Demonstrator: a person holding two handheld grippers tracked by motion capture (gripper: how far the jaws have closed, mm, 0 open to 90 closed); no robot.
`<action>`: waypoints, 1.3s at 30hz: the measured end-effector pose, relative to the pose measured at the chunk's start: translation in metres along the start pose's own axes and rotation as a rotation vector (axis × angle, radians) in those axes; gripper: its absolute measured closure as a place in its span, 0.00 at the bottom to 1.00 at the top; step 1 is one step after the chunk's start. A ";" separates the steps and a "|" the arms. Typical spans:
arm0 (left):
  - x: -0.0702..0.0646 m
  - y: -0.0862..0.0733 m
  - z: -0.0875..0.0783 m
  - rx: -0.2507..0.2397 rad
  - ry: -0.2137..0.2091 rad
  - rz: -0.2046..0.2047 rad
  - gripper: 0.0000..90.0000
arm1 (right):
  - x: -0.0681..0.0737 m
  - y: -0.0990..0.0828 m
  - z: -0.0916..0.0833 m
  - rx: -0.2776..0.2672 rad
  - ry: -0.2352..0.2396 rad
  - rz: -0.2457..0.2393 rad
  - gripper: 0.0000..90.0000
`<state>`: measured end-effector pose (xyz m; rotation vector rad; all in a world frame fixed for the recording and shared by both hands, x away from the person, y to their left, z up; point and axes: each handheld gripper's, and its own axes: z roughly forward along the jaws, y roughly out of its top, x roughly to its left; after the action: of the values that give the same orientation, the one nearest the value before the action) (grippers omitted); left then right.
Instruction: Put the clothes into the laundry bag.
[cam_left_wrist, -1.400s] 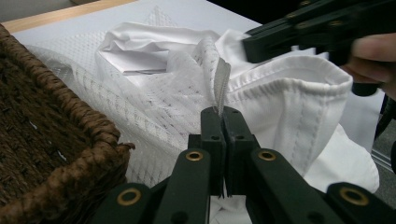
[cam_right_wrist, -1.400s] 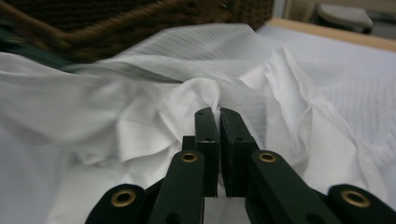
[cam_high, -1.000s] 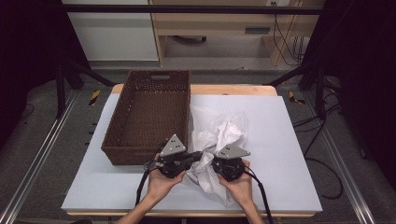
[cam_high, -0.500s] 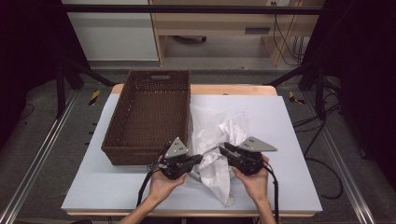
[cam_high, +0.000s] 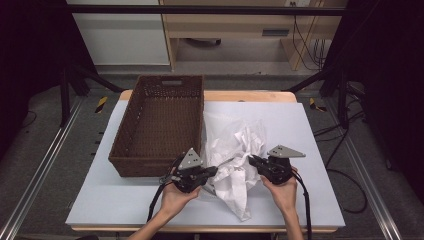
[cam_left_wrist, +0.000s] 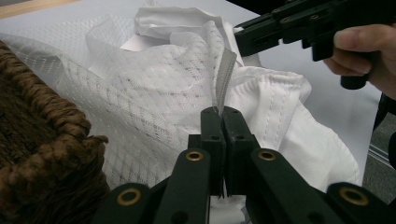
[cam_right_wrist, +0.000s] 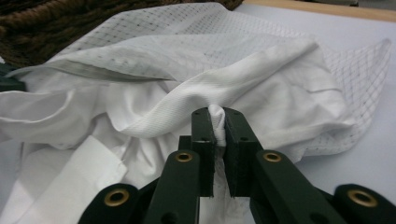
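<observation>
one wicker basket (cam_high: 159, 125) upper left, one white garment (cam_high: 235, 150) centre, left gripper (cam_high: 214, 171) clenched on its grey strap (cam_left_wrist: 225, 77) seen close in the left gripper view, right gripper (cam_high: 253, 161) just closing, pinching a fold

No legible text or labels

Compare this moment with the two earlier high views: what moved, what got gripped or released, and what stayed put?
The right gripper moved rightward, away from the left gripper. Its jaws have just been closing, and they now pinch a fold of the white garment, which is drawn wider between the two grippers. The left gripper kept its place, jaws shut on a strip of the mesh laundry bag. The wicker basket and table are unchanged.
</observation>
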<state>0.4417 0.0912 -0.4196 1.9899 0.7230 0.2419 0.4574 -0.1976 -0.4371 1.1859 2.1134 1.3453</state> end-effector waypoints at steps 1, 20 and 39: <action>0.000 0.000 0.000 -0.003 -0.001 -0.005 0.98 | 0.003 0.002 -0.004 -0.016 0.008 -0.012 0.95; -0.017 0.009 -0.011 -0.042 -0.015 0.053 0.99 | 0.058 -0.012 0.074 -0.032 0.009 -0.101 0.94; -0.001 -0.006 0.007 0.020 0.001 0.006 0.98 | 0.008 0.004 -0.030 -0.134 -0.119 -0.046 0.58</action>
<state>0.4417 0.0877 -0.4279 2.0109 0.7234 0.2404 0.4344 -0.2073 -0.4178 1.1277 1.9246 1.3393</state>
